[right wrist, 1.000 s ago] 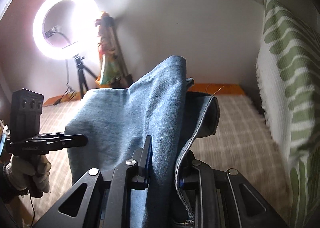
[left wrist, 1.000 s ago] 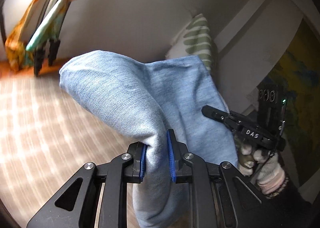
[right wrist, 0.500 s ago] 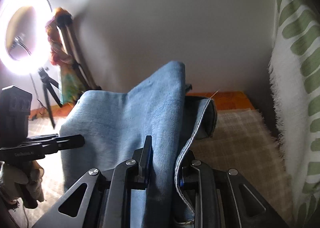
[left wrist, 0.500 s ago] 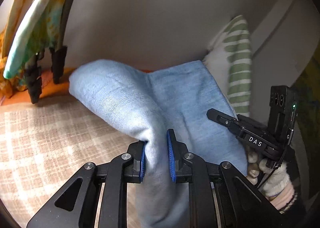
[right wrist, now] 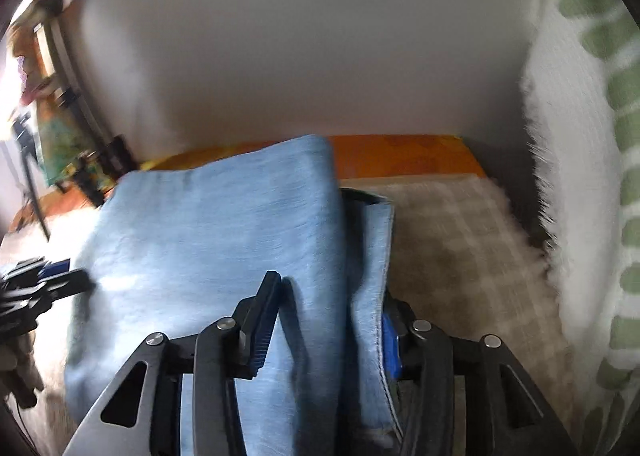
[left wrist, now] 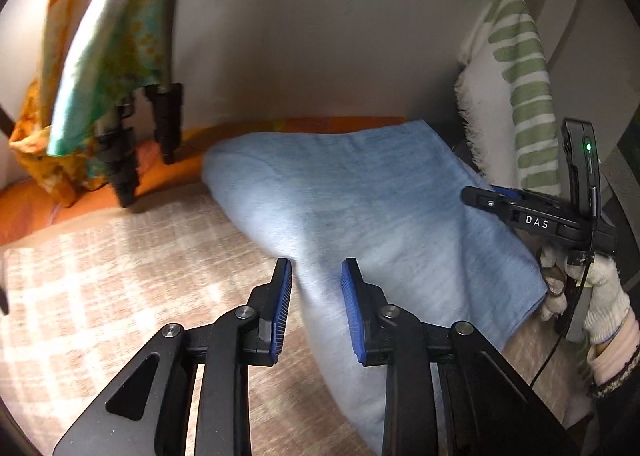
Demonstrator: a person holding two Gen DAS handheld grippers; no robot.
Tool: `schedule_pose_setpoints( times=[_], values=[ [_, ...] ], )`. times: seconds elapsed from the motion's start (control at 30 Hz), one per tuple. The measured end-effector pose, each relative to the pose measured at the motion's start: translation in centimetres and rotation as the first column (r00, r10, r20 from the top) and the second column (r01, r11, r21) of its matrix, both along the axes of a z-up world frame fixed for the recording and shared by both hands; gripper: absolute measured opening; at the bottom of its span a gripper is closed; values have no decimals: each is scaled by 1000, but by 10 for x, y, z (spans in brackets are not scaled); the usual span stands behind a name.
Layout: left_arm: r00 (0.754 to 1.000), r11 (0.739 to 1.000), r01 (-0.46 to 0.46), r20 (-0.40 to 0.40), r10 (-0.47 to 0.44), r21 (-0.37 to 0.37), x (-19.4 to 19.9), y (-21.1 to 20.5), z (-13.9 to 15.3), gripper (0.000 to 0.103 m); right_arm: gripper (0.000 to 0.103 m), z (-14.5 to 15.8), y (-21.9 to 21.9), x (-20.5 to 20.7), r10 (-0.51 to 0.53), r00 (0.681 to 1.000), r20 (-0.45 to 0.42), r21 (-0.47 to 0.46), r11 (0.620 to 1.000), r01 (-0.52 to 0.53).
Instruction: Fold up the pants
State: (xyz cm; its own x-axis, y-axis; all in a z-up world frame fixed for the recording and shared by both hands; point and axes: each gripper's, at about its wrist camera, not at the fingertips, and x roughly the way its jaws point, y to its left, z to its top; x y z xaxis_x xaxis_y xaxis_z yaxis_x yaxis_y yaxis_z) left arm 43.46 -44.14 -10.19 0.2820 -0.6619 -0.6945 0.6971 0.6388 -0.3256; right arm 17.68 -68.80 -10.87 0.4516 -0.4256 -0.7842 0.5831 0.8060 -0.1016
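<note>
Left wrist view shows the pants [left wrist: 360,208] lying low across the checked rug [left wrist: 100,288], a broad blue fold running from near the orange floor [left wrist: 304,124] at the wall back toward the camera; a second ago the same cloth was held up in the air as a bunched peak. The left claw [left wrist: 316,284] has changed too: its blue pads were pinched on the cloth half a second ago, and now they stand spread, with a ridge of denim between them but visibly slack on the left side. From the right wrist view the right claw [right wrist: 324,320] also sits wide, where it was clamped before; the folded layers and the stitched hem [right wrist: 384,296] pass between the pads, touching the right one and seemingly leaning on the left, so I judge this a release rather than a grip. I take it that one fold has just been laid down and let go. What remains is probably backing both claws off without dragging the layers, then smoothing or folding once more. The loose hem edge by the right pad looks likeliest to catch. Further out, the gloved hand [left wrist: 600,296] carries the right tool beside a green-striped white cushion [left wrist: 516,88], and a tripod [left wrist: 164,116] draped with a bright scarf [left wrist: 92,56] stands by the wall.
</note>
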Motion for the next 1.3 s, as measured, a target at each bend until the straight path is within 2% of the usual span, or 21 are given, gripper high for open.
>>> schedule_pose_setpoints(
  times=[0.2,0.37,0.57,0.63,0.67,0.7,0.77,0.87,1.03,1.3],
  values=[
    [998,1000,15,68,-16,23,-13,18,17,26,63,14,8,-17,-28,999,28,-46,999,29],
    [994,1000,18,108,-18,1,-29,28,30,26,70,29,32,-27,-11,998,57,-69,998,15],
    [992,999,28,126,-24,-30,-55,48,49,26,77,53,79,-35,33,996,81,-122,992,-23],
    [989,999,37,145,-33,-31,-67,54,58,30,79,63,97,-39,49,995,91,-135,990,-36],
    [987,999,40,155,-34,-31,-72,56,62,37,80,68,105,-42,49,994,101,-139,990,-35],
    [985,999,43,167,-37,-33,-79,60,67,52,82,72,113,-46,45,993,112,-140,990,-29],
    [981,998,43,193,-34,-43,-92,68,78,61,85,82,129,-54,44,990,137,-141,990,-25],
    [977,997,49,211,-37,-54,-111,78,90,61,90,96,155,-65,41,987,158,-170,985,-13],
    [969,996,59,245,-40,-69,-147,97,112,67,103,113,203,-88,42,979,201,-215,977,2],
    [950,995,59,311,-32,-76,-196,130,132,80,103,119,268,-112,37,978,204,-256,966,17]
  ],
)
